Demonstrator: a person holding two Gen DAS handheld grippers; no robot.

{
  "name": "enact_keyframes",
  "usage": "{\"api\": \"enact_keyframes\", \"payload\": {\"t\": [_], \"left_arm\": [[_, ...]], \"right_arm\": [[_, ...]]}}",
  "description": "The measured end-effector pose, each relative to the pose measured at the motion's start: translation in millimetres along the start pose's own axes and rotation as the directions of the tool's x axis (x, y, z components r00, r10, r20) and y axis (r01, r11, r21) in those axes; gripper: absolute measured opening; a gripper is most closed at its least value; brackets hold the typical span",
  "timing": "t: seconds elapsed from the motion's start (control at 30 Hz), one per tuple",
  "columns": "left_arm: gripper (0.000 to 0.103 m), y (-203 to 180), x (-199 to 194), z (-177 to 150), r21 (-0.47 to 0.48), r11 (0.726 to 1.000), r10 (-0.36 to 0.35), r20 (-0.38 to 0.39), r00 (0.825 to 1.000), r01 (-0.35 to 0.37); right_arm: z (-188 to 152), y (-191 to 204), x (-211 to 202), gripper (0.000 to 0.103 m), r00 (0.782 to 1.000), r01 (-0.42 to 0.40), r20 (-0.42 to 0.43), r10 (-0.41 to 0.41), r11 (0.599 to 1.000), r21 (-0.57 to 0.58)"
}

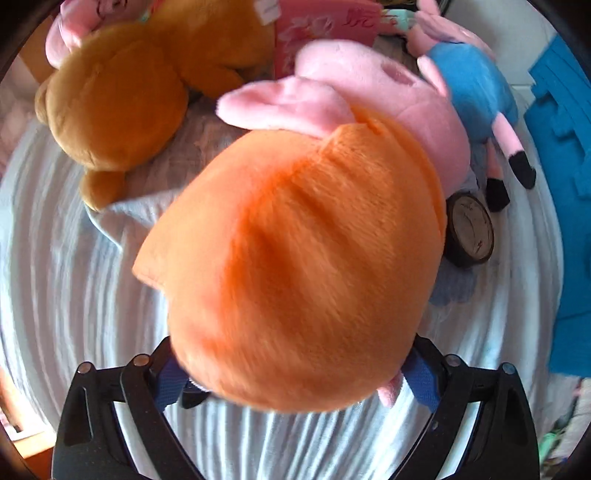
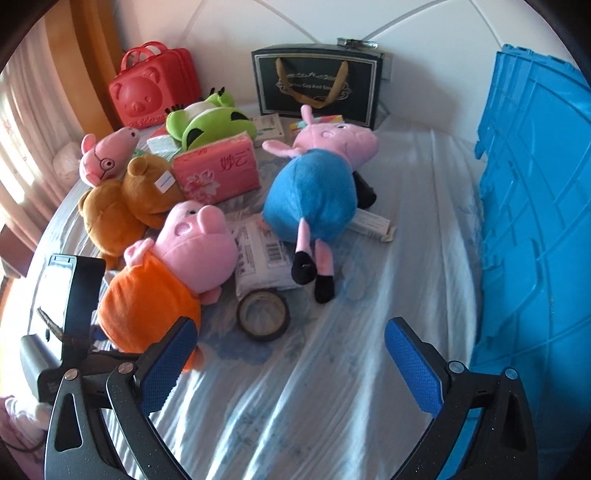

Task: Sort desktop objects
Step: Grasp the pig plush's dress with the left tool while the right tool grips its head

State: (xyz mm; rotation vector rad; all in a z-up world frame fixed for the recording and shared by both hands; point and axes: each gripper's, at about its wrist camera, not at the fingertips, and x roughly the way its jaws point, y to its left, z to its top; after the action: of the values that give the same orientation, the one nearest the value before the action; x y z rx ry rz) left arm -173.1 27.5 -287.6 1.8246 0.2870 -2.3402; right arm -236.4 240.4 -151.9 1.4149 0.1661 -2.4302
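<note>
Underneath everything lies a pale blue striped bedsheet (image 2: 314,387), with a white padded headboard (image 2: 295,26) behind and a pinkish curtain (image 2: 22,147) at the left. A large blue plastic crate (image 2: 535,221) stands along the right edge, partly cut off by the frame. Five plush toys lie on the sheet: three pink pigs, one brown bear (image 2: 122,210) and one green frog (image 2: 207,122). The pig in the orange dress (image 1: 295,258) lies nearest; the left gripper (image 1: 299,384) straddles its lower body with jaws spread wide, though the toy hides the blue pads so contact cannot be judged. The pig in blue (image 2: 314,199) lies mid-bed, and a pig with glasses (image 2: 105,155) sits behind the bear. One dark gift bag (image 2: 317,85) and one red bear-faced case (image 2: 155,88) stand by the headboard. One pink tissue pack (image 2: 218,170), one white labelled packet (image 2: 262,254) and one tape roll (image 2: 263,314) lie between the toys. Several small boxes near the bag are too small to identify. The right gripper (image 2: 291,369) hovers over bare sheet, jaws wide and empty.
</note>
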Motion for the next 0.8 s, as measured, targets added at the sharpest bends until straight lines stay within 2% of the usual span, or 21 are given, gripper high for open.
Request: {"api": "enact_keyframes", "payload": {"t": [0.07, 0.2, 0.27, 0.3, 0.33, 0.4, 0.47, 0.5, 0.57, 0.67, 0.7, 0.73, 0.8], "left_arm": [[0.088, 3, -12, -4, 0.000, 1.000, 0.022, 0.043, 0.999, -0.022], [0.088, 32, -38, -13, -0.017, 0.990, 0.142, 0.122, 0.982, -0.141], [0.088, 51, -42, -17, -0.017, 0.972, 0.233, 0.137, 0.963, -0.233], [0.088, 63, -42, -19, -0.025, 0.957, 0.291, 0.136, 0.947, -0.290], [0.088, 74, -44, -21, -0.036, 0.948, 0.319, 0.130, 0.939, -0.317], [0.088, 88, -55, -26, -0.070, 0.961, 0.274, 0.138, 0.952, -0.267], [0.088, 90, -75, -35, -0.100, 0.980, 0.191, 0.191, 0.963, -0.174], [0.088, 89, -81, -40, -0.105, 0.984, 0.164, 0.217, 0.962, -0.144], [0.088, 80, -92, -45, -0.108, 0.993, 0.081, 0.256, 0.963, -0.055], [0.088, 58, -86, -40, -0.104, 0.994, 0.036, 0.257, 0.966, -0.009], [0.088, 59, -76, -20, -0.099, 0.995, 0.033, 0.251, 0.967, -0.008], [0.088, 59, -69, -23, -0.097, 0.995, 0.033, 0.245, 0.969, -0.010], [0.088, 56, -48, -15, -0.088, 0.996, 0.013, 0.218, 0.976, 0.006]], "right_arm": [[-1, 1, 4, 0.103, 1.000, -0.014, -0.022, 0.014, 1.000, -0.017], [-2, 10, 10, 0.103, 0.998, -0.051, -0.042, 0.049, 0.997, -0.051], [-2, 20, 13, 0.103, 0.995, -0.087, -0.045, 0.084, 0.993, -0.075], [-2, 26, 15, 0.103, 0.995, -0.094, -0.045, 0.090, 0.991, -0.093], [-3, 33, 17, 0.103, 0.995, -0.097, -0.048, 0.092, 0.989, -0.109], [-4, 45, 25, 0.102, 0.992, -0.116, -0.061, 0.108, 0.984, -0.135], [-5, 53, 34, 0.093, 0.988, -0.136, -0.085, 0.125, 0.981, -0.139], [-4, 57, 39, 0.088, 0.986, -0.152, -0.097, 0.139, 0.979, -0.137], [-1, 60, 43, 0.088, 0.981, -0.174, -0.103, 0.161, 0.977, -0.123], [7, 63, 47, 0.092, 0.981, -0.182, -0.091, 0.172, 0.977, -0.114], [10, 63, 47, 0.100, 0.982, -0.178, -0.085, 0.170, 0.978, -0.110], [12, 63, 48, 0.103, 0.982, -0.176, -0.084, 0.167, 0.979, -0.106], [16, 62, 53, 0.103, 0.983, -0.172, -0.088, 0.163, 0.980, -0.099]]}}
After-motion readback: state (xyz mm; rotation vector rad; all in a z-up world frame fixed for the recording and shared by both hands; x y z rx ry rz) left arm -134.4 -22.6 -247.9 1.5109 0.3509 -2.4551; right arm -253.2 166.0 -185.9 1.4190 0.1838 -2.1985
